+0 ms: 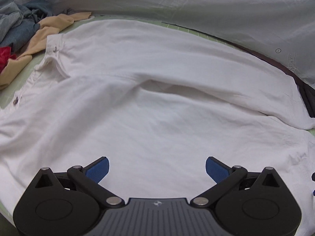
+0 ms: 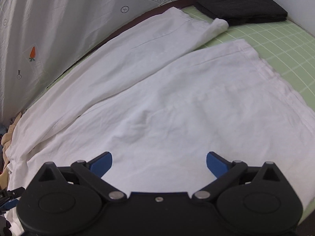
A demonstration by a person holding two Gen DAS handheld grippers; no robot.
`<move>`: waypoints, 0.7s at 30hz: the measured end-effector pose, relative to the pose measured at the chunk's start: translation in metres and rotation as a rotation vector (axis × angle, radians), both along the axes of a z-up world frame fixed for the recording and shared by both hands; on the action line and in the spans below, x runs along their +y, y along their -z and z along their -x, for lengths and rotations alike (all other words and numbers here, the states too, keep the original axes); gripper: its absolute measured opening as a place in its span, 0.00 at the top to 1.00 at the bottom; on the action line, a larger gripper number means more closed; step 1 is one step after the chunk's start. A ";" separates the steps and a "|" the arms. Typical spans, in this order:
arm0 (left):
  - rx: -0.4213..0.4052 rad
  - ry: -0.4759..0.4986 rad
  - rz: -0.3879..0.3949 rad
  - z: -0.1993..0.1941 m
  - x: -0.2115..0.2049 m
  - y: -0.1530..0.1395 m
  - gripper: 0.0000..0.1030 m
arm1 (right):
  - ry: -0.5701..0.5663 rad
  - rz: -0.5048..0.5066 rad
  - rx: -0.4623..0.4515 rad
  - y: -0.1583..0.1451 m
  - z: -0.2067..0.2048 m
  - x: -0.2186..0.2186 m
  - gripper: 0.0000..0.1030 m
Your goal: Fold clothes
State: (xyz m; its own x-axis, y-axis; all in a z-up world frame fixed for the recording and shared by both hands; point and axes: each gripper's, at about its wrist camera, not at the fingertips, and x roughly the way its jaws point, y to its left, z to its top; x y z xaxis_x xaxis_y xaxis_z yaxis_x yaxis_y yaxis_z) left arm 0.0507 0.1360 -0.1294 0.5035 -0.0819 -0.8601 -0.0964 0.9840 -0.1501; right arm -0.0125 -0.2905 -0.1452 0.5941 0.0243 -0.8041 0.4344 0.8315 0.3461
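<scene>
White shirt (image 1: 157,102) lies spread on the green mat (image 2: 275,45). Left gripper (image 1: 157,169) and right gripper (image 2: 159,163) hover above the shirt, fingers spread wide, empty.

Soft even light, fisheye-bowed edges

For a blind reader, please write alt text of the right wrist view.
White trousers lie spread flat on a green grid mat, under the open right claw, which holds nothing. A folded black garment lies at the far end.
</scene>
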 end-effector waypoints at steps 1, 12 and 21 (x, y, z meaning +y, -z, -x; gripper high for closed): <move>0.013 -0.009 0.008 0.006 -0.002 0.003 0.00 | 0.013 -0.008 0.007 0.002 0.009 -0.006 0.00; 0.097 -0.033 -0.089 0.034 -0.048 0.029 0.00 | 0.170 -0.012 -0.014 0.005 0.066 -0.080 0.00; 0.104 -0.097 -0.157 0.036 -0.068 0.033 0.00 | 0.232 0.101 0.020 0.004 0.084 -0.131 0.00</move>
State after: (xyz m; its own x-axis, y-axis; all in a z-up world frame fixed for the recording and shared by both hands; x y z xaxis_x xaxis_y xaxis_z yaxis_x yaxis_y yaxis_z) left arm 0.0151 0.0676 -0.1620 0.4104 0.1019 -0.9062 -0.1992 0.9798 0.0200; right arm -0.0966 -0.4219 -0.1487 0.5585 -0.1919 -0.8070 0.6234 0.7389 0.2557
